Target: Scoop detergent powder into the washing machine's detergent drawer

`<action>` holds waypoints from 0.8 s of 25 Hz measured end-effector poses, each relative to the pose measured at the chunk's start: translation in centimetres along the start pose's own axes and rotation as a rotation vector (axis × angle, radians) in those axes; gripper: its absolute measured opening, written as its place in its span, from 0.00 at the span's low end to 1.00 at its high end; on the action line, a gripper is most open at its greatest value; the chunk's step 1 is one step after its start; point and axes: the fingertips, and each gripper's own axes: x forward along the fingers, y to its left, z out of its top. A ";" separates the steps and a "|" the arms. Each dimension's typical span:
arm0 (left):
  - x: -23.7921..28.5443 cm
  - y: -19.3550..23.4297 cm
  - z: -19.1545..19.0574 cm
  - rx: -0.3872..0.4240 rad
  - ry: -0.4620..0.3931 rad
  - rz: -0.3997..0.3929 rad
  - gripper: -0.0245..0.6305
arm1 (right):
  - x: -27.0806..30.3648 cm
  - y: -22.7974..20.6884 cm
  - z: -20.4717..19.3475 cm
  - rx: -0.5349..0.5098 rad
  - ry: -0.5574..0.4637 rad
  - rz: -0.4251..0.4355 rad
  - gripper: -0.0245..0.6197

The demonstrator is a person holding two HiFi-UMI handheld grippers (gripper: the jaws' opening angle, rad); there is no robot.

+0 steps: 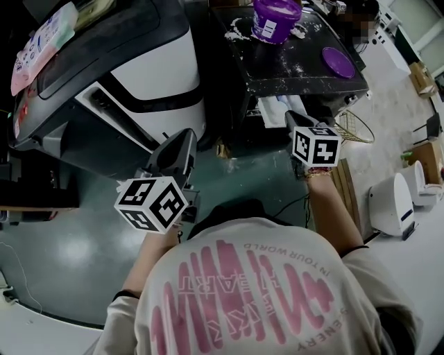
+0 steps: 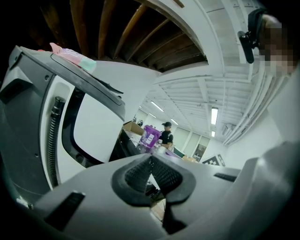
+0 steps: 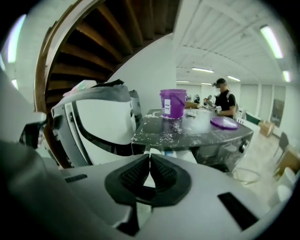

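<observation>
Head view: left gripper (image 1: pixel 182 142) and right gripper (image 1: pixel 294 119) both pinched shut, empty, over open green floor (image 1: pixel 253 177). Right one hangs just off the front edge of the powder-strewn dark top (image 1: pixel 305 69).

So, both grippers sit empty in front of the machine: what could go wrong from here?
1. The purple tub stands open, its lid lying apart; a knock could tip it.
2. White powder is already scattered on the dark top; more scooping may spread it.
3. The left gripper and right gripper are both shut and empty, and no scoop is in view.
</observation>
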 end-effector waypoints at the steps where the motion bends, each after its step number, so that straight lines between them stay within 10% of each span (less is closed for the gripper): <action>1: 0.1 0.0 0.0 0.000 0.003 -0.004 0.04 | -0.1 -0.3 -0.1 0.073 -0.013 0.008 0.05; 13: 1.8 -0.5 -1.1 0.013 0.047 -0.059 0.04 | -3.3 1.4 0.2 0.613 -0.204 0.182 0.05; 20: 2.2 -1.2 -2.3 0.070 0.093 -0.055 0.04 | -5.4 6.2 2.0 0.552 -0.253 0.232 0.05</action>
